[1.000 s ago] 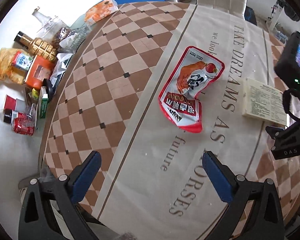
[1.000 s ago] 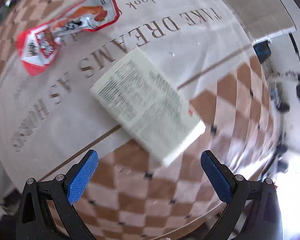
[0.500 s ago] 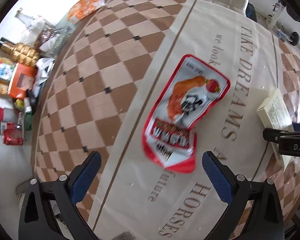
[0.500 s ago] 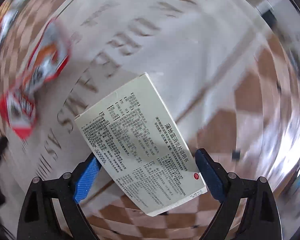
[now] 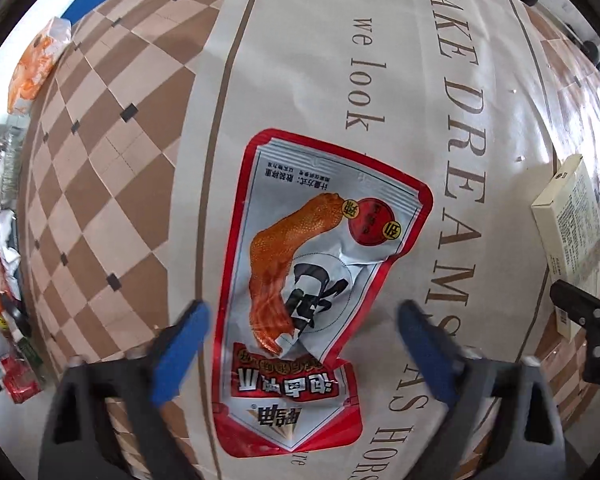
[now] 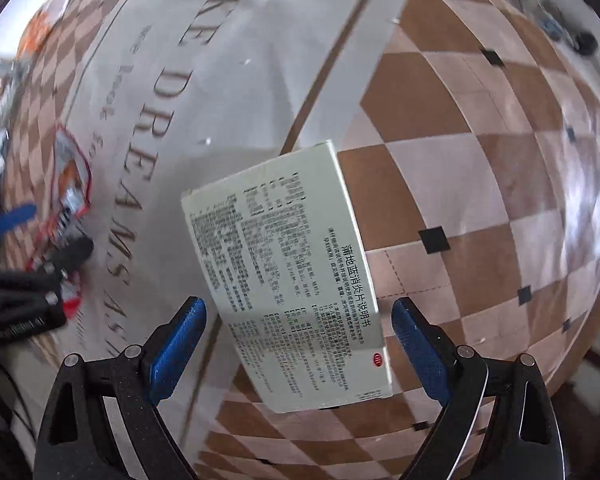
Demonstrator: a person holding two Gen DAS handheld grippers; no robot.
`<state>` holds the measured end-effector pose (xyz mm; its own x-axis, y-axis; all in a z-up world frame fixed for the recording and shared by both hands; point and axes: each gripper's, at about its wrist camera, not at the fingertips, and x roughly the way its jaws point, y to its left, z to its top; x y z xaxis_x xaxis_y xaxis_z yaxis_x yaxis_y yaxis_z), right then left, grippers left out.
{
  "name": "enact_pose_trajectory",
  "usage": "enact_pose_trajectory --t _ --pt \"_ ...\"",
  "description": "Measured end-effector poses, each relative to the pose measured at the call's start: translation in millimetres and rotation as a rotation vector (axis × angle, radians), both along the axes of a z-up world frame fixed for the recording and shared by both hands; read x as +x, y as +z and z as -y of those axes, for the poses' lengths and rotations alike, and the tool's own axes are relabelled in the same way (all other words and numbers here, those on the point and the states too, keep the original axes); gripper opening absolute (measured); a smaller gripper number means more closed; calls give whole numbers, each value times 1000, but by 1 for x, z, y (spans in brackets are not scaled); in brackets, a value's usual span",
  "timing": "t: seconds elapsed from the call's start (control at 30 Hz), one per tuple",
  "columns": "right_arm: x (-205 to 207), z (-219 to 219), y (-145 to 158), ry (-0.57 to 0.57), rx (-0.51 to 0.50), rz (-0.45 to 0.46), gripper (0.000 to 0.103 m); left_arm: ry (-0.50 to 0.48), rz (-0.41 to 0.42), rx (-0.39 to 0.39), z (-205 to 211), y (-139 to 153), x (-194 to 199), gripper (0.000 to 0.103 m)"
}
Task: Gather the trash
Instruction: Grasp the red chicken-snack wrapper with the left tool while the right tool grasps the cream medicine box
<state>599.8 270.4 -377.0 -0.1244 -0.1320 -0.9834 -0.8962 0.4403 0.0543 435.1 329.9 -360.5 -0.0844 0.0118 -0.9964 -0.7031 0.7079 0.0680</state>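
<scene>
A crumpled red snack wrapper (image 5: 300,264) with a chicken-foot picture lies flat on the printed tablecloth (image 5: 380,40). My left gripper (image 5: 302,344) points down over its lower half. Its jaws are closing with the wrapper between the blue pads (image 5: 180,344), which do not press it. A white medicine box (image 6: 288,280) covered in small print lies on the cloth. My right gripper (image 6: 296,344) straddles its near end, jaws opening a little, pads apart from its sides. The right wrist view also shows the wrapper (image 6: 72,184) and the left gripper (image 6: 20,280) at far left. The box (image 5: 568,232) appears at the left wrist view's right edge.
An orange snack bag (image 5: 36,68) lies at the table's far left corner. Bottles, cartons and packets (image 5: 0,280) crowd the floor beyond the left table edge. Brown checkered cloth (image 6: 480,160) runs to the right edge of the table.
My left gripper sank toward the wrapper, which now sits between its narrower jaws. My right gripper slid and rolled over the box, bringing the box between its pads.
</scene>
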Motion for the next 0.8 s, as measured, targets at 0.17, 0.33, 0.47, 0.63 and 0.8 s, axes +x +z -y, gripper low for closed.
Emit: enact_pose_trajectory --t 0.17,0.33,0.47,0.63,0.8 --pt "-6 -2 6 54 30 76 92 247 75 -50 -14 4 -26 57" --pt "9 7 16 -122 81 64 81 516 138 -122 -18 2 -56 60" --pt "26 3 20 -187 60 35 84 363 73 -89 -6 -2 -34 70" --pt "22 -14 16 -109 32 48 87 326 103 -48 2 -2 -30 71" --pt "7 1 24 -88 62 111 78 335 144 -15 6 2 -46 64"
